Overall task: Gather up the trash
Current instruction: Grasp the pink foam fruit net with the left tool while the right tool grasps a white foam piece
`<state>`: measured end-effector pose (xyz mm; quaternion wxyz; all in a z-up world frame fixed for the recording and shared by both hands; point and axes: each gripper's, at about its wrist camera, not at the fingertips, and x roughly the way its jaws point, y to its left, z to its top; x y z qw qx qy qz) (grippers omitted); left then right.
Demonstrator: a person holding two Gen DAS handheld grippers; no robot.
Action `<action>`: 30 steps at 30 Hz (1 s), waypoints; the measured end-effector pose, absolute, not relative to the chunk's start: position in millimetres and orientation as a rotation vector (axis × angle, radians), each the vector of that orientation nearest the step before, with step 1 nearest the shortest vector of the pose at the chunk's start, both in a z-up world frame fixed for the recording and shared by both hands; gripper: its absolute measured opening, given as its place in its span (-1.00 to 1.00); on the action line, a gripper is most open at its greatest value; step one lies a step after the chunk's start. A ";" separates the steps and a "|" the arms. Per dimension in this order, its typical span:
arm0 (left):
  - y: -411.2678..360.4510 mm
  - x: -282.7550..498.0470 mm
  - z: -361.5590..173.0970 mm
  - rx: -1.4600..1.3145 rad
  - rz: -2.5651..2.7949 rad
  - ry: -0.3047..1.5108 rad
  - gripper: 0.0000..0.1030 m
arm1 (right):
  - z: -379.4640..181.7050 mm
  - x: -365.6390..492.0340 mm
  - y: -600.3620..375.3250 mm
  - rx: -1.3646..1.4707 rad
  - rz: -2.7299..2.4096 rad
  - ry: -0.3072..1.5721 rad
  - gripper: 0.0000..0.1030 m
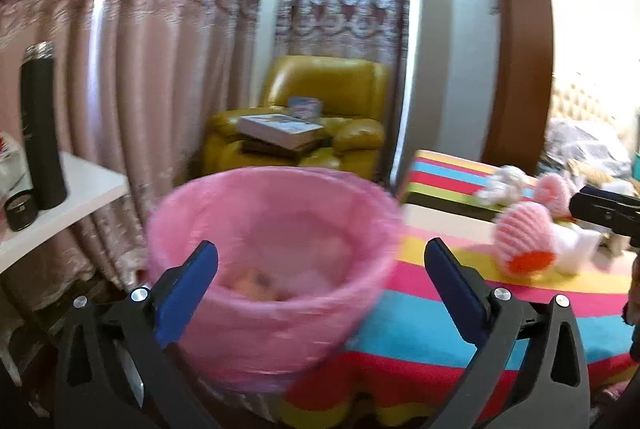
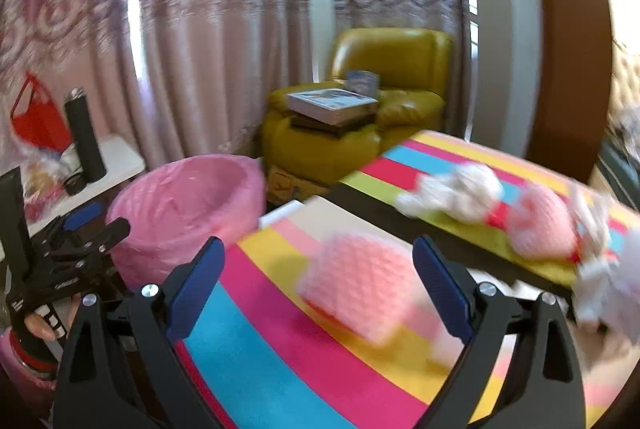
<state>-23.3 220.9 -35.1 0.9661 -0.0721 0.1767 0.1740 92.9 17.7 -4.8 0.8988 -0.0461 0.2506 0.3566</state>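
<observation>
A bin with a pink liner [image 1: 272, 253] stands beside the striped table [image 1: 420, 329], and something orange lies in its bottom. My left gripper [image 1: 320, 249] hangs open over the bin's near rim with nothing between its fingers. My right gripper [image 2: 318, 245] is open above the table. A blurred pink foam net [image 2: 360, 285] lies between its fingers, and the pads do not press it. Farther back lie a crumpled white tissue [image 2: 460, 193], a second pink net [image 2: 540, 225] and white paper [image 2: 608, 281]. A hand [image 2: 40, 325] holds the left gripper [image 2: 102, 223].
A yellow armchair [image 1: 320, 117] stacked with books stands behind the bin against the curtains. A white side table [image 1: 80, 189] on the left carries a black flask [image 1: 42, 125], a small jar and a red bag [image 2: 36, 117]. A brown door frame [image 1: 524, 41] rises at the right.
</observation>
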 end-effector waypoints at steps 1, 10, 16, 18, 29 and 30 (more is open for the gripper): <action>209.9 -18.9 -35.4 -0.131 0.324 0.365 0.88 | -7.5 94.5 6.6 -0.081 0.712 0.526 0.78; 153.2 7.6 -53.1 -0.043 0.197 0.444 0.88 | -34.8 107.3 -43.5 -0.066 0.548 0.599 0.78; 153.4 9.8 -60.8 -0.052 0.196 0.471 0.88 | -51.8 128.1 -32.2 -0.094 0.476 0.694 0.77; 155.6 11.5 -59.8 -0.063 0.199 0.473 0.88 | -53.7 131.7 -28.1 -0.103 0.462 0.703 0.77; 128.7 41.9 -48.9 -0.036 0.115 0.493 0.88 | -64.8 157.7 -21.2 -0.114 0.419 0.792 0.26; 126.0 45.7 -48.9 -0.034 0.112 0.500 0.88 | -65.2 156.8 -23.5 -0.115 0.425 0.792 0.05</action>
